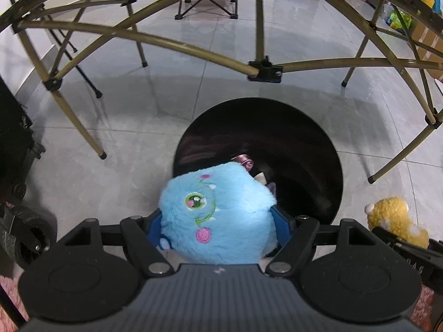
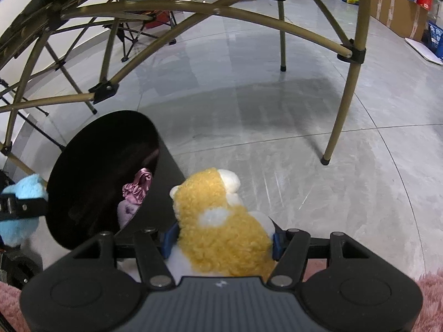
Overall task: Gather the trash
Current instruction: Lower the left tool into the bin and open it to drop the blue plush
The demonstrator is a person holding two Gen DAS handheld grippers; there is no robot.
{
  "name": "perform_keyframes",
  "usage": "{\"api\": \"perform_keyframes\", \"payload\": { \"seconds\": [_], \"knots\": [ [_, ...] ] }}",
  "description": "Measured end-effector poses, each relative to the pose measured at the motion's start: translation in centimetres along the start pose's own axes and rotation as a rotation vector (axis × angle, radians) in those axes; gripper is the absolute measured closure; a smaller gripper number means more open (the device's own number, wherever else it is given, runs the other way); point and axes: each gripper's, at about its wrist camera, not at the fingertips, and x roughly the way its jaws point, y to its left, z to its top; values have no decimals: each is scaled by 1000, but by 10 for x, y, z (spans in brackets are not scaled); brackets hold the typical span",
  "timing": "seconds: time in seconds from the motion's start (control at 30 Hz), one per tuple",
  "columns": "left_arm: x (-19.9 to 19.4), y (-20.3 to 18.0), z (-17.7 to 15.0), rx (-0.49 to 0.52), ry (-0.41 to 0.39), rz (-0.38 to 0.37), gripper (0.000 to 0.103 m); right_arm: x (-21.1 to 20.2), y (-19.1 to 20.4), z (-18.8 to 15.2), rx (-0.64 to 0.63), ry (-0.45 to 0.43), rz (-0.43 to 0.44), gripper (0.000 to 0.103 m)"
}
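Between the left gripper (image 1: 218, 218)'s blue fingers (image 1: 279, 217) sits a blue plush toy (image 1: 216, 210), pinched on both sides, hanging over the near rim of the black bin (image 1: 329, 149). Right gripper (image 2: 224, 238) fingers (image 2: 169, 235) likewise pinch a yellow-and-white plush toy (image 2: 221, 229), held just beside the bin (image 2: 91, 166), to its right, over the floor and not over the opening. Bin already holds some pinkish crumpled stuff (image 2: 135, 191), partly hidden by the rim. Folding worktop frame (image 1: 263, 67) stands behind the bin, tiled floor (image 2: 277, 110) all round, pink fluffy rug (image 2: 432, 290) at the lower edge.

Step in hand, as I judge it: carry-to-bin, both toys gripped, neither dropped yet. Next move calls for the left one to go a little further over the mouth, then spread its fingers; the right one needs to shift left until it's over the opening before release, otherwise the toy lands on the floor.
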Motion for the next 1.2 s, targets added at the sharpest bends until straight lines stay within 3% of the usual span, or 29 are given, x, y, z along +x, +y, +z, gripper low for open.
{"api": "perform_keyframes", "payload": {
  "seconds": [0.27, 0.77, 0.9, 1.0, 1.2],
  "knots": [
    [14, -26, 20, 22, 15, -6, 27, 2, -11, 3, 4, -38, -35, 42],
    [32, -47, 35, 36, 53, 0, 26, 16, -28, 6, 53, -5, -45, 42],
    [32, -46, 35, 32, 40, 35, 19, 17, -29, 6, 54, -2, -43, 42],
    [30, -44, 35, 24, 22, 38, 0, 17, -29, 6, 52, 1, -41, 42],
    [24, -42, 34, 37, -10, 46, 0, 15, -28, 4, 43, -5, -35, 42]
  ]
}}
